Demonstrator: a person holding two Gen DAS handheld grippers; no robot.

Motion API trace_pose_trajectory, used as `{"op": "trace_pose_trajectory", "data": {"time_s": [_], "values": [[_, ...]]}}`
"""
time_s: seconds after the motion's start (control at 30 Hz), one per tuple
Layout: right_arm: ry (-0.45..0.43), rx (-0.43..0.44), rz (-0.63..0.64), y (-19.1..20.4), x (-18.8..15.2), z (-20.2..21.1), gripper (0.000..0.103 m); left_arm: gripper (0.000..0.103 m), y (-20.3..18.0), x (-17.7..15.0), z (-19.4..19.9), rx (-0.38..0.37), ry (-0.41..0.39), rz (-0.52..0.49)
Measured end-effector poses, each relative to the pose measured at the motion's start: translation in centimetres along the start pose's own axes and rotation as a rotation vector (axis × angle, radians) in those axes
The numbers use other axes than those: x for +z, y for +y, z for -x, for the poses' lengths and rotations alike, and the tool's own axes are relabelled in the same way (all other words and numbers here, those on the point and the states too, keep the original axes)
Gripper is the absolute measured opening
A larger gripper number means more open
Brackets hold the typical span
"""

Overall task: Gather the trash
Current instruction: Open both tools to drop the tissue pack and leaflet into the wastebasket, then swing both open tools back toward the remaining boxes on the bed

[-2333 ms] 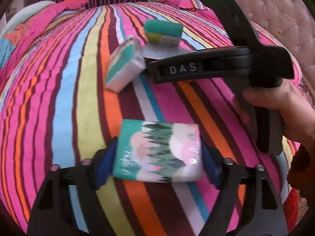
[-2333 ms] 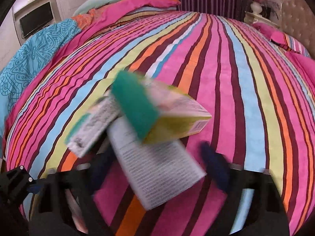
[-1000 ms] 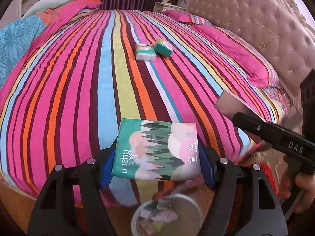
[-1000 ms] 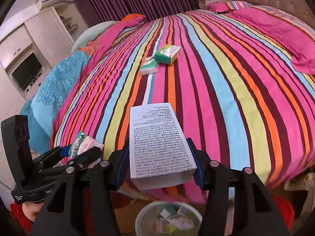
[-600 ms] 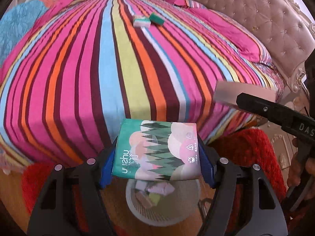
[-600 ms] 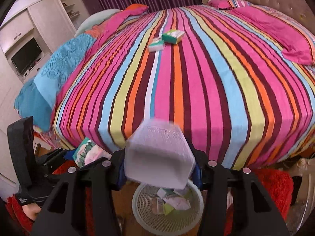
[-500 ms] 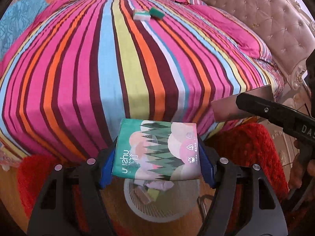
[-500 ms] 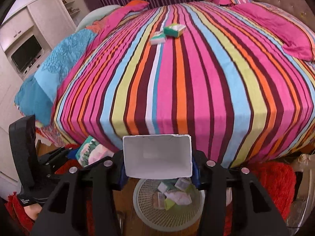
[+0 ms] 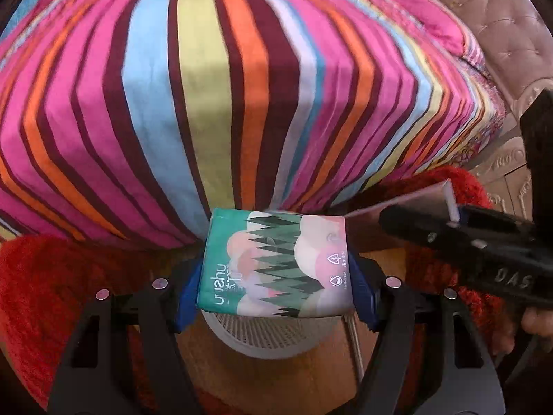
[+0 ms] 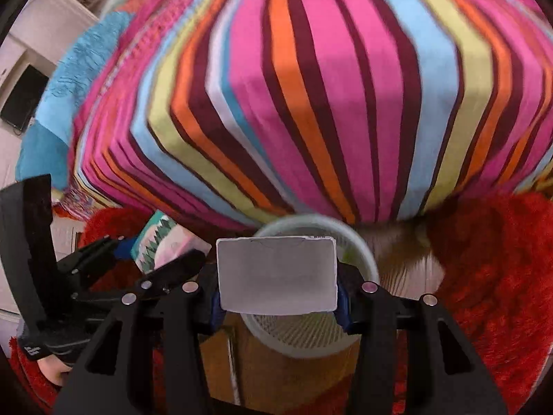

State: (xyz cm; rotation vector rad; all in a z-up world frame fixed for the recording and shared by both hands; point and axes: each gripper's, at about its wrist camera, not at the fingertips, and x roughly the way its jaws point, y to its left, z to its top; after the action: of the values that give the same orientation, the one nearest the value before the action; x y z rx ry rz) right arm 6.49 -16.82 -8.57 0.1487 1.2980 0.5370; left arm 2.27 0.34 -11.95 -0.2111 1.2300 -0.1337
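Left gripper point(image 9: 274, 285): clamped on the tissue pack, blue pads pressed against both short sides; lower centre of the left wrist view.
Tissue pack point(image 9: 276, 266): green and pink, printed with trees; held flat between the pads, directly above the basket; also seen at left in the right wrist view.
Right gripper point(image 10: 278, 297): closed tight on the white box; lower centre of the right wrist view.
White box point(image 10: 277, 274): blank end turned to the camera, held over the basket mouth.
Basket point(image 10: 311, 337): pale mesh waste bin on the wooden floor, below both held items; contents hidden.
Striped bedspread point(image 9: 214, 97): fills the upper half of both views, blurred.
Red rug point(image 10: 484, 276): shaggy, at both sides of the basket.
Hand point(image 9: 535, 321): partly seen at the right edge of the left wrist view.
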Motion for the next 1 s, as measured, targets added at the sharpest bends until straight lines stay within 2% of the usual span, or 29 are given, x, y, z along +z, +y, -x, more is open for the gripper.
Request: {"op": "trace_pose_trajectory", "data": {"time_s": [0.1, 0.3, 0.43, 0.7, 0.73, 0.77, 0.83, 1.0], "values": [[0.062, -0.011, -0.019, -0.4, -0.3, -1.6, 0.046, 0.069, 0.8, -0.5, -2.2, 0.011, 0.093, 0.034], [0.143, -0.040, -0.020, -0.5, -0.3, -3.8, 0.046, 0.069, 1.3, -1.1, -5.4, 0.028, 0.225, 0.057], [0.198, -0.055, -0.041, -1.1, -0.5, -5.1, 0.046, 0.069, 1.4, -1.6, -6.8, 0.042, 0.288, 0.057], [0.278, -0.067, -0.061, -1.5, -0.5, -6.7, 0.048, 0.070, 2.1, -2.0, -8.3, 0.044, 0.360, 0.093], [0.287, -0.070, -0.063, -1.5, -0.5, -6.8, 0.052, 0.070, 2.2, -2.1, -8.5, 0.046, 0.369, 0.099], [0.298, -0.079, -0.068, -1.6, -0.5, -6.9, 0.067, 0.071, 2.2, -2.1, -8.5, 0.051, 0.374, 0.101], [0.307, -0.088, -0.081, -1.8, -0.5, -7.2, 0.078, 0.077, 2.3, -2.2, -8.5, 0.060, 0.384, 0.105], [0.299, -0.081, -0.104, -2.1, -0.4, -7.0, 0.078, 0.079, 2.5, -2.2, -8.6, 0.064, 0.390, 0.114]]}}
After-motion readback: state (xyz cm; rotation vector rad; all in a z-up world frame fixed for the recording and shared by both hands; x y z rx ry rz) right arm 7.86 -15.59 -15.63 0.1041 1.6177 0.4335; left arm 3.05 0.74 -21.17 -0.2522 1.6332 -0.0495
